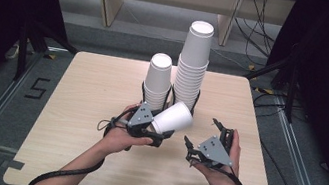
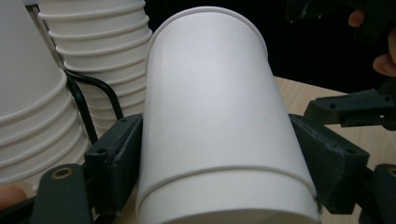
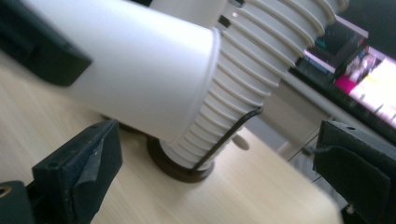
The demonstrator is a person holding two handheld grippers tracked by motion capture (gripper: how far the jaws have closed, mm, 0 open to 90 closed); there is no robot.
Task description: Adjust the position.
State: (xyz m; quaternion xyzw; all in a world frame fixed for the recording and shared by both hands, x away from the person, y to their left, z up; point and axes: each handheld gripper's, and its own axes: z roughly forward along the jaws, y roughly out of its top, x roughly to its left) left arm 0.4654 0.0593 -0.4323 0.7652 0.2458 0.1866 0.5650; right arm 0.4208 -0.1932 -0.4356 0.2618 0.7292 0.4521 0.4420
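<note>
My left gripper (image 1: 161,133) and right gripper (image 1: 201,140) are black, each topped by a screwed grey three-cornered plate and trailing a black cable; forearms unsleeved.

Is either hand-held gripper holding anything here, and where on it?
The left hand-held gripper clamps a white paper cup across its side wall, near its wide rim end, tilted off the table. The right hand-held gripper is open and holds nothing.
</note>
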